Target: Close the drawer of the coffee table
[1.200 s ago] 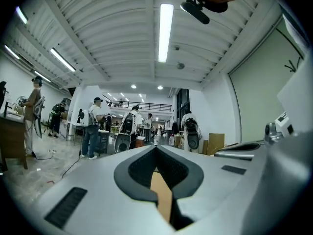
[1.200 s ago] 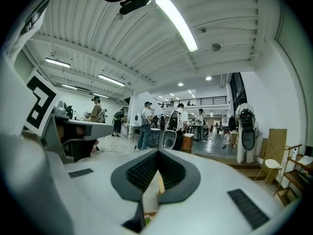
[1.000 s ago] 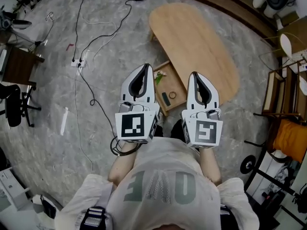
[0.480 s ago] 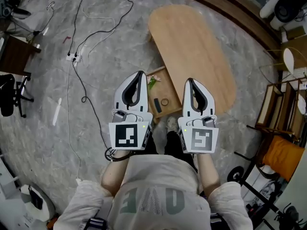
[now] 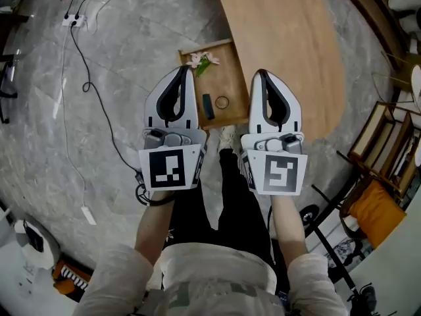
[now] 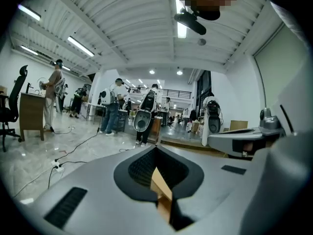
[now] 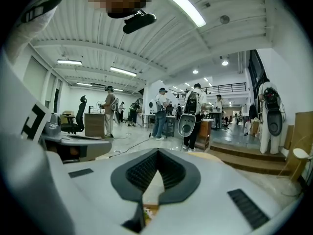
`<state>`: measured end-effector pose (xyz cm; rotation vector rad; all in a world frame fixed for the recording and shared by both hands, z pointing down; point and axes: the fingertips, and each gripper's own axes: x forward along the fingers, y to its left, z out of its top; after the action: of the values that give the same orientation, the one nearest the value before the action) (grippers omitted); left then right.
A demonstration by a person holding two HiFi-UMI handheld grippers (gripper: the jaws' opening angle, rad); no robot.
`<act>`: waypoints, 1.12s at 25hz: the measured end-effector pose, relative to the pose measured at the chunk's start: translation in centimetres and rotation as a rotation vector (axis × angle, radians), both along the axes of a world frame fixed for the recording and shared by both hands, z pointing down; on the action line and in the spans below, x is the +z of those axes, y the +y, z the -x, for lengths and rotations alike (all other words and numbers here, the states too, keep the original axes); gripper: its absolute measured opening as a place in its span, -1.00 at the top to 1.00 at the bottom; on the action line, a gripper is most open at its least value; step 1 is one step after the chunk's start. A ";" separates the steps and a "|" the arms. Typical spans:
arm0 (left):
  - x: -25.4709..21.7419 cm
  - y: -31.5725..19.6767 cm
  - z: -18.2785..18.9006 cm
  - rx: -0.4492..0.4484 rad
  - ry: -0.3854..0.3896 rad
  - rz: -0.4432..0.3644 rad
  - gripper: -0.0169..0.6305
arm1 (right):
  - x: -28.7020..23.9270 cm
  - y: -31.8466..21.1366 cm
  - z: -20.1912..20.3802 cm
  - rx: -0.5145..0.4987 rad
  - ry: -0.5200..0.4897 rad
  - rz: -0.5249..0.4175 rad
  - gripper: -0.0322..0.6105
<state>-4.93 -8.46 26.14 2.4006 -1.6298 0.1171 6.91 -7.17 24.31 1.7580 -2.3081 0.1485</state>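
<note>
In the head view the light wooden coffee table [image 5: 289, 38] stands at the top, with its drawer [image 5: 233, 84] pulled out toward me. Pink flowers [image 5: 200, 60], a small black object [image 5: 207, 106] and a ring [image 5: 222, 102] lie in the drawer. My left gripper [image 5: 182, 68] hangs over the drawer's left edge and my right gripper [image 5: 262, 72] over its right edge, side by side. Both are shut with nothing between their jaws. In the left gripper view the left gripper [image 6: 156, 146] shows a wooden edge [image 6: 161, 187] below its tips. The right gripper [image 7: 157, 151] points level into the room.
Black cables [image 5: 85, 84] and a power strip [image 5: 74, 20] lie on the grey floor at the left. Wooden chairs [image 5: 381, 150] and an orange cushion [image 5: 378, 206] stand at the right. My foot [image 5: 227, 137] is just before the drawer. People [image 6: 113, 112] stand far off.
Both grippers have sunk together and now lie over the drawer's near part. The table and drawer have shifted up in the head view and look closer. The jaws stay shut.
</note>
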 end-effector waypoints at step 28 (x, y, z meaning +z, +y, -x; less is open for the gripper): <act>20.7 4.1 -0.6 -0.062 0.060 0.413 0.61 | 17.7 4.2 1.0 -0.047 -0.067 0.269 0.88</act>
<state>-4.35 -4.40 46.85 2.0219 -1.4814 0.3322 5.89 -2.94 42.03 1.5862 -2.2487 0.4911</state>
